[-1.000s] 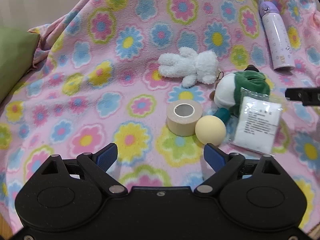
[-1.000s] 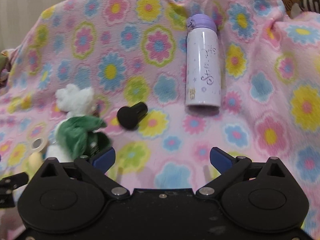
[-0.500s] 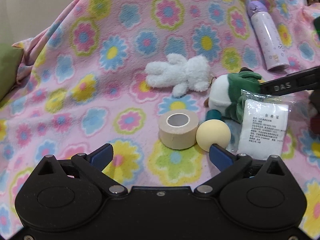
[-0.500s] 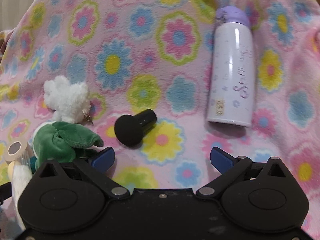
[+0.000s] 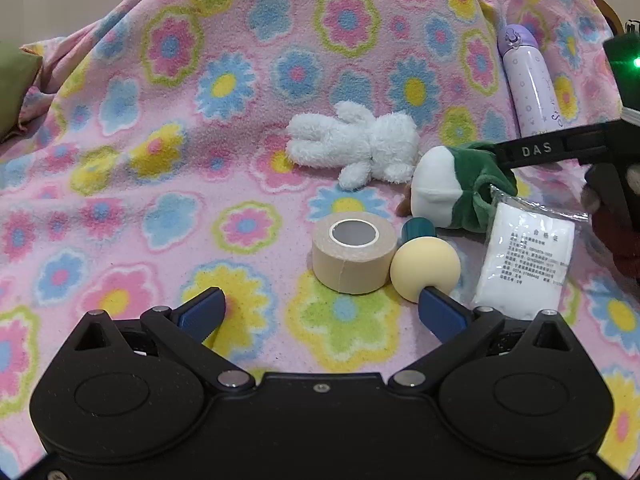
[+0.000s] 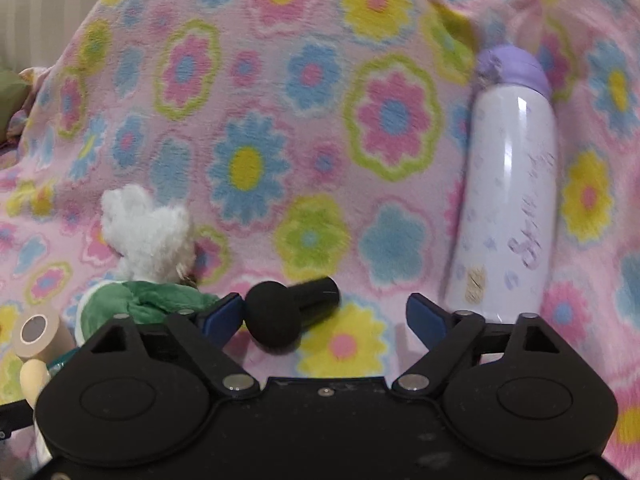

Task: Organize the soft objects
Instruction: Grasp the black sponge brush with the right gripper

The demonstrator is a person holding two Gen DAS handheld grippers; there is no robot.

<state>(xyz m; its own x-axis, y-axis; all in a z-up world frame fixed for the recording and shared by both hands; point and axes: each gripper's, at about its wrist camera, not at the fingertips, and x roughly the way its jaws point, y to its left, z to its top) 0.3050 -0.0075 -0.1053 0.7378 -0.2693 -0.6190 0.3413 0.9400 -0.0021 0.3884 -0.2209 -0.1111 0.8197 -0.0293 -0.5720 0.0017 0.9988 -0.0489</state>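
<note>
Two grippers over a pink flowered blanket [image 5: 120, 184], all items lying on it. We see the left gripper [image 5: 320, 308] with jaws spread as wide as they go and nothing between them, low over the near part of the blanket. Just beyond its right fingertip [image 5: 436, 312] sits a cream ball-headed sponge [image 5: 425, 270] with a teal handle, touching a roll of beige tape [image 5: 352, 252]. Behind those we have a white plush toy [image 5: 356, 142] lying flat mid-blanket, and beside it a green-and-white plush [image 5: 460, 188] up against a clear packet of white pads [image 5: 528, 256].

The right gripper [image 6: 324, 312] has its jaws closing; a black sponge applicator [image 6: 280, 316] lies between them, close by the left fingertip [image 6: 224, 314]. We cannot tell if that pad touches it; the other pad is clearly apart, so no grip. A lilac bottle [image 6: 508, 184] lies on its side toward the blanket's right edge, purple cap pointing to the far edge. In the right wrist view the white plush and the green plush sit at left, tape and cream sponge at the lower left corner of the frame. An olive cushion [image 5: 12, 84] shows past the blanket's left edge.
</note>
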